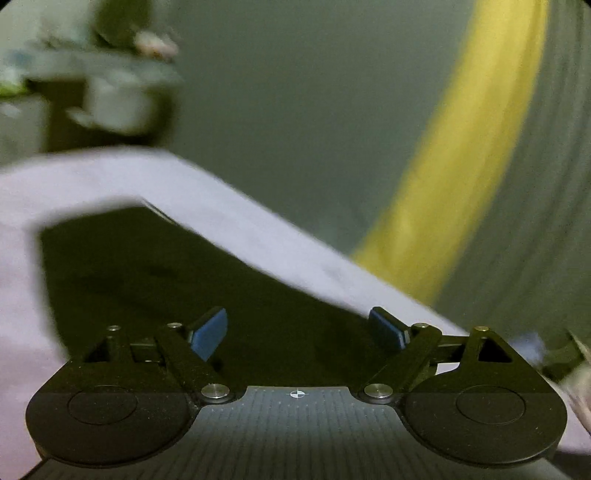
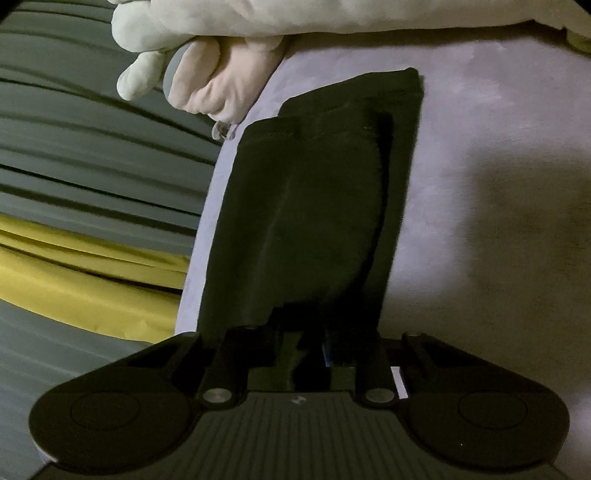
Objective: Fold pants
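Note:
Dark pants point(image 2: 314, 206) lie folded into a long narrow strip on a lilac cover point(image 2: 487, 122). Their near end rises into my right gripper point(image 2: 314, 349), whose fingers stand close together with dark cloth bunched between them. Only a sliver of a blue pad shows there. In the blurred left wrist view my left gripper point(image 1: 299, 328) hovers over the dark pants point(image 1: 177, 280), its blue pads point(image 1: 210, 332) wide apart and nothing between them.
The lilac cover point(image 1: 240, 218) ends at an edge on the left of the right wrist view. Beyond it lies a grey ribbed surface point(image 2: 74, 155) with a yellow band point(image 2: 74, 280). A hand point(image 2: 214, 85) in a pale sleeve point(image 2: 155, 33) is at the strip's far end.

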`<move>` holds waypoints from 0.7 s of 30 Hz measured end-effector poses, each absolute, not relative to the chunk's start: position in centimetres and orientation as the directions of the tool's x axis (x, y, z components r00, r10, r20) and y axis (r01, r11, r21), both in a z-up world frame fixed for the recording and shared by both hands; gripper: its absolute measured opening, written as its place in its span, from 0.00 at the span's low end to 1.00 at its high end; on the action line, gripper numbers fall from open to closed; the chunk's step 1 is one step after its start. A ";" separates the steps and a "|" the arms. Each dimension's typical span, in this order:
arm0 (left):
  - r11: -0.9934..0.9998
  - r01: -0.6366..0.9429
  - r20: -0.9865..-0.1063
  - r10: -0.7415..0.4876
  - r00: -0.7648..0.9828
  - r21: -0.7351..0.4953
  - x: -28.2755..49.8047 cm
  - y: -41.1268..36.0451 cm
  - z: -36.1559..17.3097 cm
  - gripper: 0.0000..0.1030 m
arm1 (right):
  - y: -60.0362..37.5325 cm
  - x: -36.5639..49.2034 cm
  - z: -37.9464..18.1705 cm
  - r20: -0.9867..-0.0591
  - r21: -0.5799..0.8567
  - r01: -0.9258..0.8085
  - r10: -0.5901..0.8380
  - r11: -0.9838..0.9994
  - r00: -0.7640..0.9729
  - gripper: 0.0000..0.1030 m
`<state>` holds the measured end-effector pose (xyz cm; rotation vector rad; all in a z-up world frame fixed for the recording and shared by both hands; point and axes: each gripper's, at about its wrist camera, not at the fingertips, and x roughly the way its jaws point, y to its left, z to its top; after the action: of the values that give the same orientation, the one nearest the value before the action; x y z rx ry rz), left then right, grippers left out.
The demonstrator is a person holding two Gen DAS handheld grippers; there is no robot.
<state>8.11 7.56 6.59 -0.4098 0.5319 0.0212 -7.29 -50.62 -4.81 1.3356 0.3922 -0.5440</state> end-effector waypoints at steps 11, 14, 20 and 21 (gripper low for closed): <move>0.926 -0.128 -0.624 -0.133 0.770 -0.355 14.9 3.9 2.7 0.81 | -48.4 -7.7 1.8 -0.450 0.647 0.575 -0.359 0.501 0.818 0.04; 0.932 -0.128 -0.643 -0.130 0.755 -0.338 15.6 4.1 2.8 0.83 | -49.0 -6.5 1.1 -0.580 0.503 0.687 -0.384 0.524 0.718 0.08; 0.901 -0.168 -0.697 -0.180 0.694 -0.400 18.5 4.8 1.8 0.85 | -50.7 -9.7 0.3 -0.669 0.488 0.822 -0.478 0.295 0.569 0.37; 0.893 -0.167 -0.704 -0.201 0.682 -0.417 18.9 4.9 1.5 0.85 | -50.5 -10.0 0.9 -0.661 0.473 0.828 -0.500 0.301 0.559 0.39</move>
<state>18.92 4.86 1.54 -0.4796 0.8291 -0.0200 -9.98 -50.52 0.85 0.8874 0.4312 -0.9176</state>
